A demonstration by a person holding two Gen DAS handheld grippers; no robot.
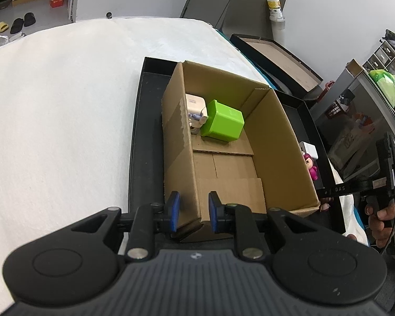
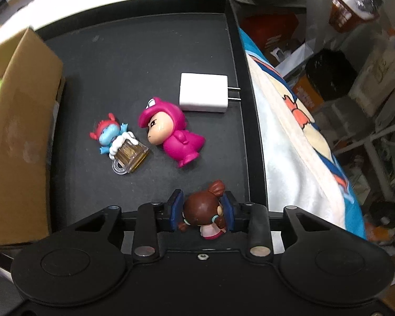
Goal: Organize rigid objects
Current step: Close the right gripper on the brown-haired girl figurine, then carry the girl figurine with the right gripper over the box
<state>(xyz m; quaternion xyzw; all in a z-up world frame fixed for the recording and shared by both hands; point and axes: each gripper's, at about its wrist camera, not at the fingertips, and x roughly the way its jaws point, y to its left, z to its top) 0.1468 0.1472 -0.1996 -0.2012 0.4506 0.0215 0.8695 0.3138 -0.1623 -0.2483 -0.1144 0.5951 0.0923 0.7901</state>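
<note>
An open cardboard box (image 1: 271,137) stands in a black tray (image 1: 147,121). Inside it lie a green box (image 1: 222,123) and a white toy figure (image 1: 196,113). My left gripper (image 1: 193,212) is shut on the box's near wall. In the right wrist view the tray floor (image 2: 144,60) holds a pink figurine (image 2: 175,134), a blue figure with a beer mug (image 2: 118,142) and a white charger (image 2: 202,96). My right gripper (image 2: 202,212) has its blue pads pressed on the head of a brown-haired girl figurine (image 2: 200,208) at the tray's near edge.
The tray rests on a white cloth (image 1: 65,105). A second black lid (image 1: 276,58) lies behind it. A cartoon-print blanket (image 2: 289,131) borders the tray's right rim, with cluttered shelves beyond. A person's hand (image 1: 384,218) holds the right gripper's handle.
</note>
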